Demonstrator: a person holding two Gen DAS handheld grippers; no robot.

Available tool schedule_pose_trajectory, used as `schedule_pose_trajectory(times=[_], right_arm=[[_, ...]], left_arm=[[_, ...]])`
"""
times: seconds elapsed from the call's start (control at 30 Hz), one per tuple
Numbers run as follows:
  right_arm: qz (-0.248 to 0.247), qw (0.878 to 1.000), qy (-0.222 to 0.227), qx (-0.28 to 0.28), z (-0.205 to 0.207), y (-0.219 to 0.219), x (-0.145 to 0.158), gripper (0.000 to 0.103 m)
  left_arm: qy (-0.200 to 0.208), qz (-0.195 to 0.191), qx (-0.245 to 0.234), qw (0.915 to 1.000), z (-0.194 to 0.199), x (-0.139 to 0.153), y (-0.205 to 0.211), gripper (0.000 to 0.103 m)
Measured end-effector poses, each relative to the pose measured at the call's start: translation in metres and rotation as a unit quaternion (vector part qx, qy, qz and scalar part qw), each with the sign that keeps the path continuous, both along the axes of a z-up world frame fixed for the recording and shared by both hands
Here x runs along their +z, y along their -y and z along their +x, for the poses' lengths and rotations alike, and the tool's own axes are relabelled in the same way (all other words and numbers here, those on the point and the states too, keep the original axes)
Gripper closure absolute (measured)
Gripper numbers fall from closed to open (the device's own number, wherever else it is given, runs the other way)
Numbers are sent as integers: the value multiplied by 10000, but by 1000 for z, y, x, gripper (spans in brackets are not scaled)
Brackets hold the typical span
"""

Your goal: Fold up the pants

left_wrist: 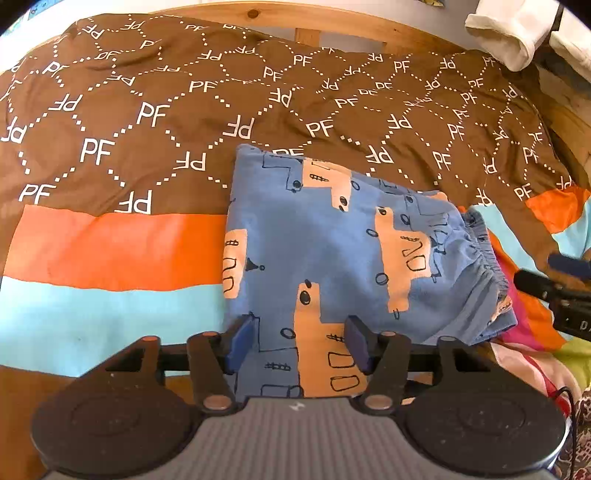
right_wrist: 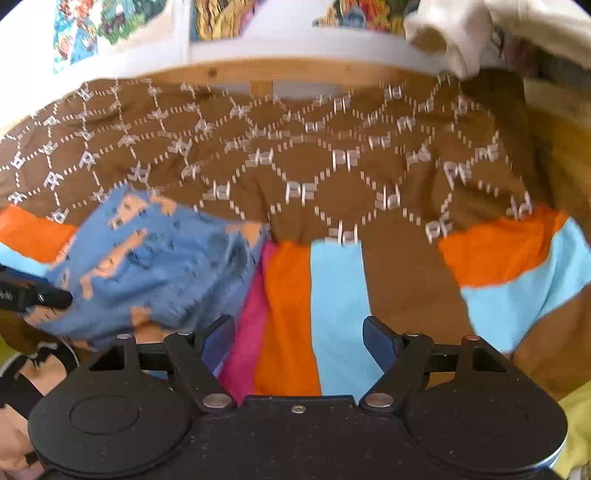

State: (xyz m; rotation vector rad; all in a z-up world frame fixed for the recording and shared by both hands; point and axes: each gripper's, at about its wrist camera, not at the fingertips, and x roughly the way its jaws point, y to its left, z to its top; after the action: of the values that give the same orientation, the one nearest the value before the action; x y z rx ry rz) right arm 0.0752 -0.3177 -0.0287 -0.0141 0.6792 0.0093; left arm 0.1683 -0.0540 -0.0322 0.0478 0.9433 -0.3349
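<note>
The pants (left_wrist: 332, 251) are blue with peach shapes and lie folded into a compact rectangle on the bed, elastic waistband to the right. My left gripper (left_wrist: 299, 343) is open just above the pants' near edge, with a finger on each side of a peach patch and nothing held. The pants also show in the blurred right wrist view (right_wrist: 155, 266), at the left. My right gripper (right_wrist: 299, 343) is open and empty over the striped blanket, to the right of the pants. Its tip shows in the left wrist view (left_wrist: 546, 284) at the right edge.
The bed carries a brown blanket with white PF lettering (left_wrist: 184, 110) and orange and light blue stripes (left_wrist: 110, 273). A wooden bed frame (left_wrist: 306, 22) runs along the far side. White cloth (left_wrist: 517, 33) hangs at the upper right.
</note>
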Motion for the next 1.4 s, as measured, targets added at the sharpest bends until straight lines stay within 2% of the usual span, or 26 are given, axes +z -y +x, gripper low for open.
schedule_pose_trajectory(times=[0.1,0.17,0.3,0.4,0.5,0.6,0.7,0.8,0.87,1.0,1.13,1.2,1.3,1.4], right_arm=[[36,9993,250,289,3,-13,11,13],[73,9982,314,510,7,-24,13,12],[-103,9972,6,737,13,-37,1,11],[-105,9978,-197,631,10,-31,-10,3],[-17,9983,-297,494,2,-20,-12,1],[76,9985,-340,422,-3,-10,-10,1],[65,9996,-172,223,-7,-8,1,1],[358,9989,44,283,1,-7,10,1],[438,9983,55,382,12,-9,10,1],[-71,9979,-449,466,30,-20,-11,1],[243,9989,-255,308,17,-14,-6,1],[206,9989,-126,404,16,-13,0,1],[30,9981,64,615,25,-16,10,1],[119,9970,99,752,49,-16,12,1]], left_arm=[[-51,-126,45,9999,0,0,1,27],[-67,-127,58,9999,-1,-2,0,23],[-66,40,101,9999,-1,-6,2,8],[-204,105,272,9994,4,-12,-2,1],[-368,-70,458,9982,9,-14,-10,0],[-400,-61,645,9971,13,-12,-18,0],[-404,-108,826,9957,15,-9,-27,0],[-415,-219,948,9944,20,-8,-32,0],[-427,-144,922,9947,20,-12,-32,0],[-285,148,707,9970,16,-15,-27,0],[-230,-9,837,9962,21,-11,-32,0],[-44,-177,916,9956,27,-4,-35,0],[145,-387,878,9953,46,7,-33,0],[399,-526,669,9956,72,12,-22,0]])
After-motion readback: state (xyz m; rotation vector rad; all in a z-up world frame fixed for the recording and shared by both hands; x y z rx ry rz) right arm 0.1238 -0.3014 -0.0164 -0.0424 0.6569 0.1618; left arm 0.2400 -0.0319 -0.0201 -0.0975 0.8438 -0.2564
